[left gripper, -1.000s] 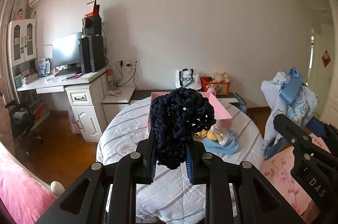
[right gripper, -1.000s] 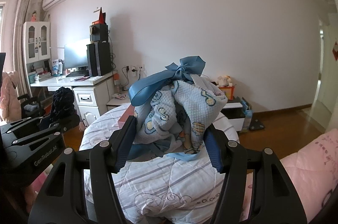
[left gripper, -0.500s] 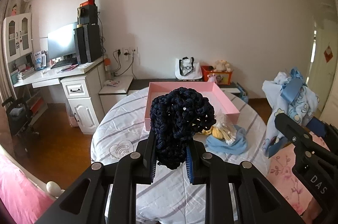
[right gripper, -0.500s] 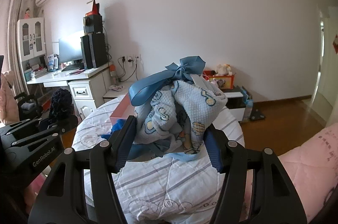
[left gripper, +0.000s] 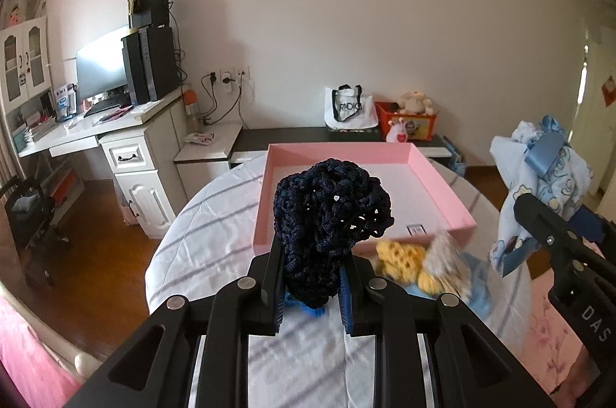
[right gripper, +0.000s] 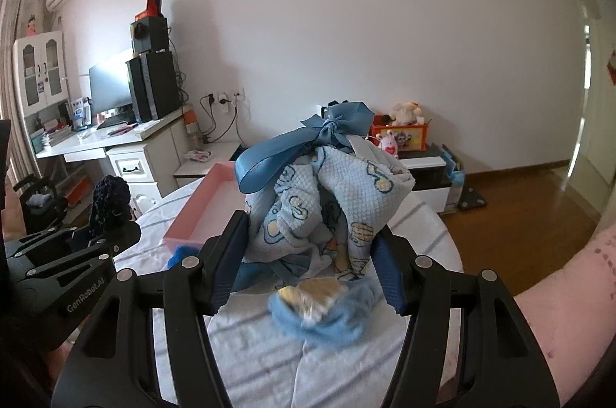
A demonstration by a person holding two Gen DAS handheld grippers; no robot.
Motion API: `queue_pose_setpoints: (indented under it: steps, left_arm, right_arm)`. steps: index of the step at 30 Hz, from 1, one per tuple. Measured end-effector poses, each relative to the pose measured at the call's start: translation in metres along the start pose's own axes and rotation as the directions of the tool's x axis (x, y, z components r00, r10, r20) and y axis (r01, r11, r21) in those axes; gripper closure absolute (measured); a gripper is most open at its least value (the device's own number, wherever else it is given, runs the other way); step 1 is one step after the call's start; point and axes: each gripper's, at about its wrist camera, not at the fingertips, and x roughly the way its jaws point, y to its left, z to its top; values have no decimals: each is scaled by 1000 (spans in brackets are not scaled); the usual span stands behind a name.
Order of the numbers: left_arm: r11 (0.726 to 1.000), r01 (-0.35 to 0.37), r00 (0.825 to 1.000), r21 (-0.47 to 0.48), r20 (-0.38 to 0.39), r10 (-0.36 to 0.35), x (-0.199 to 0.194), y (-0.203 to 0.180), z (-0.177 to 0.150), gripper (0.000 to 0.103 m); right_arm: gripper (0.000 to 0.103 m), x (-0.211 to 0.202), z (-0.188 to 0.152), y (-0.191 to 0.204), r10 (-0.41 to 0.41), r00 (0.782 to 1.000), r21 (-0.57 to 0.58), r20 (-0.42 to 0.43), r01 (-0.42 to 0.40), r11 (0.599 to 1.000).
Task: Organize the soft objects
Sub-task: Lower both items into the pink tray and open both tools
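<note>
My left gripper [left gripper: 312,286] is shut on a dark navy knitted bundle [left gripper: 331,215] and holds it above the round table, just short of the near edge of the pink tray [left gripper: 442,192]. My right gripper [right gripper: 308,254] is shut on a light blue printed blanket bundle [right gripper: 338,204] tied with a blue ribbon [right gripper: 308,142], held above the table to the right of the tray [right gripper: 200,211]. A yellow knitted piece [left gripper: 400,261] and a bagged item lie on a blue cloth [right gripper: 327,315] in front of the tray.
The table wears a white striped cloth [left gripper: 215,238]. A white desk [left gripper: 115,138] with a monitor stands at left. A low bench holds a white bag [left gripper: 348,107] and an orange toy box [left gripper: 410,125]. Pink bedding [left gripper: 554,342] lies at right.
Both grippers have moved forward toward the table with their bundles. The pink tray and the yellow and blue items now look nearer and lower in both views.
</note>
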Motion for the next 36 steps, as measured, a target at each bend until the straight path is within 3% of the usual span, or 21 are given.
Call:
queue_pose_setpoints:
  steps: [8, 19, 26, 28, 29, 30, 32, 36]
  left_arm:
    - [1000, -5, 999, 15, -34, 5, 95, -10, 49, 84]
    - [998, 3, 990, 57, -144, 6, 222, -4, 96, 84]
    - [998, 45, 979, 50, -199, -34, 285, 5, 124, 84]
    - [997, 59, 977, 41, -210, -49, 295, 10, 128, 84]
    - [997, 68, 976, 36, -211, -59, 302, 10, 133, 83]
    - [997, 69, 976, 32, -208, -61, 302, 16, 132, 81]
    - [998, 49, 977, 35, -208, -41, 310, 18, 136, 78]
    - [999, 21, 977, 29, -214, -14, 313, 19, 130, 41]
  right_arm:
    - [45, 69, 16, -9, -32, 998, 11, -47, 32, 999]
    - [45, 144, 9, -13, -13, 985, 14, -173, 16, 1000]
    - [37, 152, 7, -22, -22, 984, 27, -177, 27, 999]
    - [32, 149, 8, -23, -28, 986, 35, -165, 34, 999]
    - [25, 147, 8, -24, -30, 987, 39, -158, 37, 999]
    - [17, 145, 7, -24, -35, 988, 40, -153, 42, 998]
    - [12, 142, 8, -22, -52, 989, 35, -140, 57, 998]
    - [6, 141, 8, -21, -59, 988, 27, -139, 64, 998]
